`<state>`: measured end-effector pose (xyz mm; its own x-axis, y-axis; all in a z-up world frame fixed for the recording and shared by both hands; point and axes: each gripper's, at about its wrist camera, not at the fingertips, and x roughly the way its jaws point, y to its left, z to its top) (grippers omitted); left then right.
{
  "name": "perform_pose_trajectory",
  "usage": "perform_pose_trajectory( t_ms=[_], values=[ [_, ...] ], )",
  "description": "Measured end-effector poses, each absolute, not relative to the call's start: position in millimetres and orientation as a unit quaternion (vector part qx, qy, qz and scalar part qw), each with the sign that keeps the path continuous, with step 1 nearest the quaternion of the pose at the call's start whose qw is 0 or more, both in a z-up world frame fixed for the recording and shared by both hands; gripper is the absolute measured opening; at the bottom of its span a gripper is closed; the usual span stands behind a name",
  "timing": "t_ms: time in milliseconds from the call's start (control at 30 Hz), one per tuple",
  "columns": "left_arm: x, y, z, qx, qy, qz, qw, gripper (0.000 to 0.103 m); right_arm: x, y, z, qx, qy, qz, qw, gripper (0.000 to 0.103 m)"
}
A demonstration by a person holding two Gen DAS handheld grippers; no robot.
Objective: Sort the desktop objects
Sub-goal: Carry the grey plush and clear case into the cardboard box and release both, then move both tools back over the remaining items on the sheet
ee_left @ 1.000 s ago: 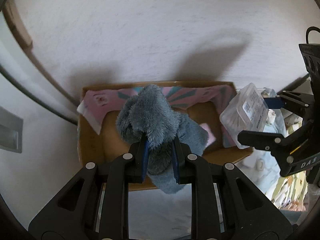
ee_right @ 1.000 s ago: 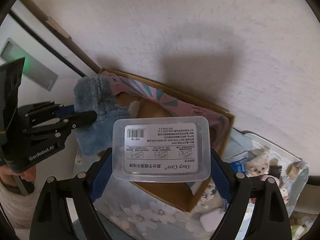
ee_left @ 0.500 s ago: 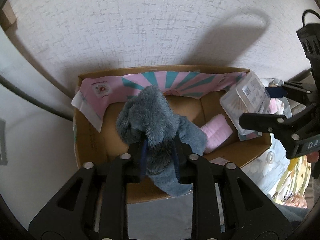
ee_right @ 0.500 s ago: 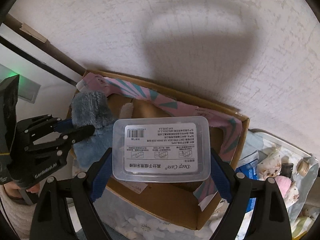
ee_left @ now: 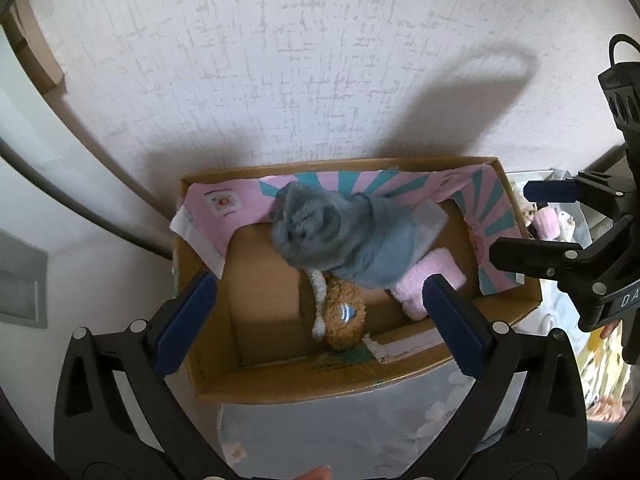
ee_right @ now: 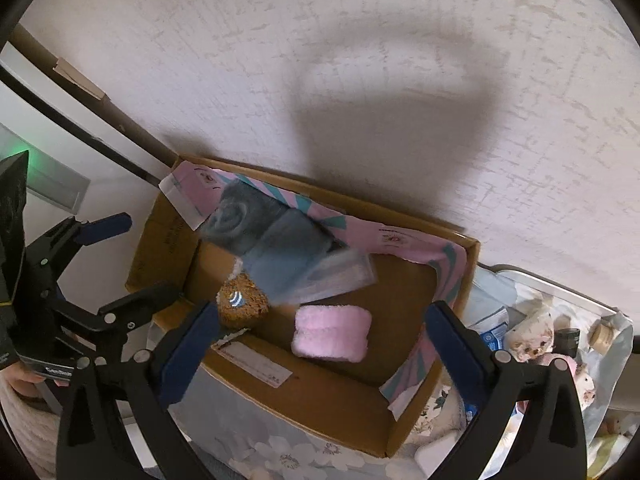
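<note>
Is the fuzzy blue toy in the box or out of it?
In. The blue toy is inside the box, blurred, on the clear case.

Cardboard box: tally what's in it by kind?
In the cardboard box, right wrist view:
Plush toys: 2, blue-grey and brown
Clear plastic case: 1, blurred
Pink fluffy pad: 1
Total: 4

Blue plush and clear box motion-blurred; plush hides most of box; label text unreadable.
</note>
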<state>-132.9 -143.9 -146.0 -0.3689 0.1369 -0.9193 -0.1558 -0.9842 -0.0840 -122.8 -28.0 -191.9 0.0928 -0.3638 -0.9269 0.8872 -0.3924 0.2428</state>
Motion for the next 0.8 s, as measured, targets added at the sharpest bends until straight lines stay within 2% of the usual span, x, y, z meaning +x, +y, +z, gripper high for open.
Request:
perform_pose_trajectory(
  t_ms=[433, 800],
  values=[
    [-117, -127, -126, -0.542, 0.016, 0.836, 0.088, 0.102, -112, -4, -169, 0.486, 0.255, -0.649, 0.527, 0.103],
    [-96, -92, -108, -0.521, 0.019, 0.846, 0.113, 0.102, -130, 54, -144, 0.455, 0.249, -0.695, 0.498, 0.103]
  ],
)
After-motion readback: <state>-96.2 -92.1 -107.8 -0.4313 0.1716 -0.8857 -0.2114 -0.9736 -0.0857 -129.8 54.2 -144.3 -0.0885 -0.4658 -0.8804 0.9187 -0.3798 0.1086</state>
